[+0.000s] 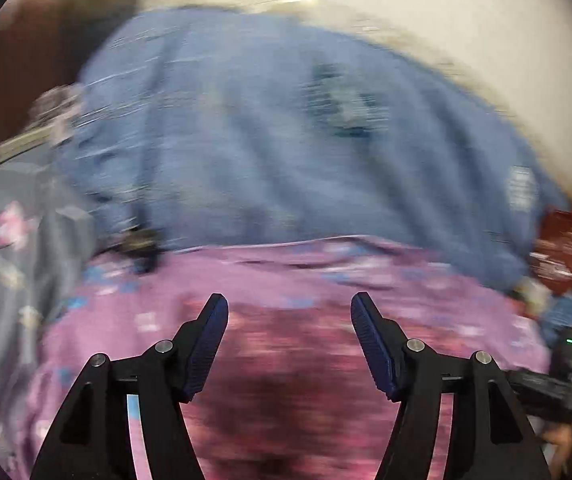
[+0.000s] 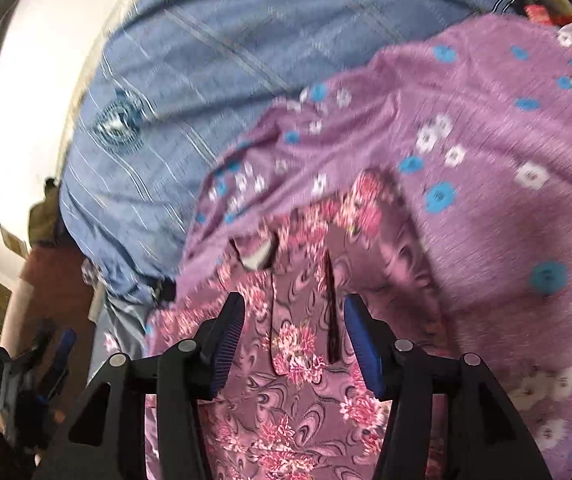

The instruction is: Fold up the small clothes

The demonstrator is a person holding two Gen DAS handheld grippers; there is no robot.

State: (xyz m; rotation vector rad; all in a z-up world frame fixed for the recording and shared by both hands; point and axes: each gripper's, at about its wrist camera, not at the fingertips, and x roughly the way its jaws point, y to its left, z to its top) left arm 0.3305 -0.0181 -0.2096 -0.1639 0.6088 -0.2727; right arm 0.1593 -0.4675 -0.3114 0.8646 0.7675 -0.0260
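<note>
A small maroon garment with pink flowers [image 2: 302,364] lies on a purple cloth with blue and white flowers [image 2: 486,152]. My right gripper [image 2: 294,312] is open just above the garment, near its collar and slit. In the blurred left wrist view the maroon garment [image 1: 286,368] lies under my open left gripper [image 1: 290,308], with the purple cloth [image 1: 366,276] around it. Both grippers are empty. The left gripper also shows at the lower left of the right wrist view [image 2: 51,364].
A blue checked bedsheet [image 2: 225,48] covers the bed beyond the purple cloth. A grey flowered cloth [image 1: 9,264] lies at the left. Red and patterned items [image 1: 562,248] sit at the right. A pale wall [image 1: 466,32] stands behind the bed.
</note>
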